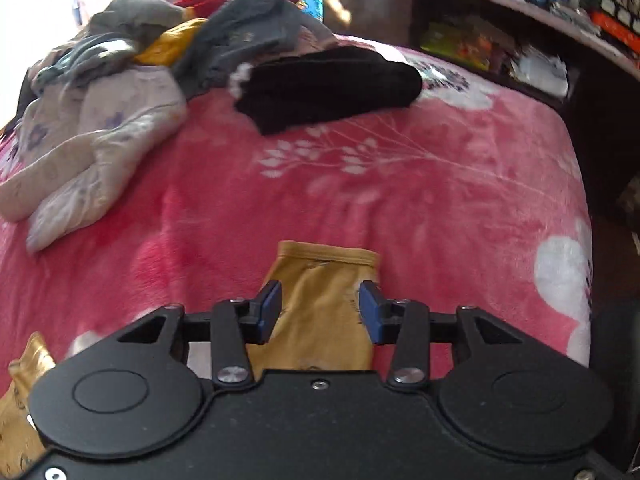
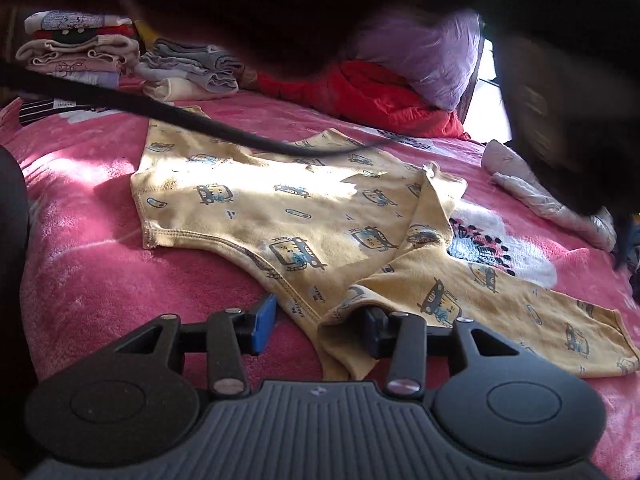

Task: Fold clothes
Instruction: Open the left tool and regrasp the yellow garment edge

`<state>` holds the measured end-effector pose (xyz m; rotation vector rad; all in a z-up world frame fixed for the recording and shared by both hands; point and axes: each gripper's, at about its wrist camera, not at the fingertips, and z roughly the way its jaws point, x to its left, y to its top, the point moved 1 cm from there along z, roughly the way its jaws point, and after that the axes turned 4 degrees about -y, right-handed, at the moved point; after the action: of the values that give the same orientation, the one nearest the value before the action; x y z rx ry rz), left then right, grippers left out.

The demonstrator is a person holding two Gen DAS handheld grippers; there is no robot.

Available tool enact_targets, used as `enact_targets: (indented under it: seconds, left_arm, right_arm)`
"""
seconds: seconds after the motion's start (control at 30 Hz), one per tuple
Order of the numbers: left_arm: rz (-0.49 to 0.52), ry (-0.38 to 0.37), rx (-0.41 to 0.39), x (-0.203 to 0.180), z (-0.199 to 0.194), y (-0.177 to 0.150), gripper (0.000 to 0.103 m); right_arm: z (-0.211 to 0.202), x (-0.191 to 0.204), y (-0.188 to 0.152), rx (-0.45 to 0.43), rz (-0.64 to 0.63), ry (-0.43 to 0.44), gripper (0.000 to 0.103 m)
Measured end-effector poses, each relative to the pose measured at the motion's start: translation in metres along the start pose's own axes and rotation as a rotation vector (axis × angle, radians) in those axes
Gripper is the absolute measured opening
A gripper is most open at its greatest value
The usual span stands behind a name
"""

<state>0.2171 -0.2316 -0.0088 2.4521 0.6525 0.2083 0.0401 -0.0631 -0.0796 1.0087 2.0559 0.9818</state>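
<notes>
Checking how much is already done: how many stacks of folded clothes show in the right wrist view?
2: a tall stack at the far left of the pink blanket, and a lower grey-and-cream stack right beside it. Others may be hidden behind the dark blur above.

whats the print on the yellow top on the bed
Small cartoon cars on yellow top; clearest in right wrist view.

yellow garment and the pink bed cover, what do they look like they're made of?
Yellow garment: looks like thin cotton knit, matte, with printed cartoon cars and stitched hems; it drapes and creases softly.
Pink bed cover: looks like plush fleece, probably synthetic; fuzzy nap with a slight sheen in the sunlight and a white floral print.
</notes>
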Motion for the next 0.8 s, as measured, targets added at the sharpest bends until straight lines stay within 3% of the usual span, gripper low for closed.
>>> enact_targets:
  seconds: [0.2, 0.3, 0.4, 0.47, 0.6, 0.8]
  left_arm:
    - [0.072, 0.067, 0.111, -0.031, 0.044, 0.006, 0.041]
    - [0.095, 0.102, 0.133, -0.036, 0.055, 0.008, 0.03]
    - [0.116, 0.139, 0.128, -0.037, 0.054, 0.01, 0.009]
    - [0.101, 0.164, 0.117, -0.033, 0.049, 0.013, 0.005]
    - [0.019, 0.171, 0.054, -0.017, 0.023, 0.017, 0.003]
    - [-0.263, 0.118, -0.142, 0.035, -0.052, -0.001, 0.003]
  right_arm:
    - [-0.001, -0.002, -0.001, -0.005, 0.006, 0.015, 0.049]
    - [-0.002, -0.003, -0.001, -0.006, 0.015, 0.03, 0.053]
    - [-0.003, -0.003, -0.001, -0.006, 0.019, 0.038, 0.056]
    - [-0.003, -0.002, 0.0, -0.006, 0.017, 0.041, 0.058]
    - [-0.004, -0.002, 0.0, -0.006, 0.016, 0.043, 0.061]
    - [-0.007, -0.004, 0.0, -0.014, 0.016, 0.038, 0.066]
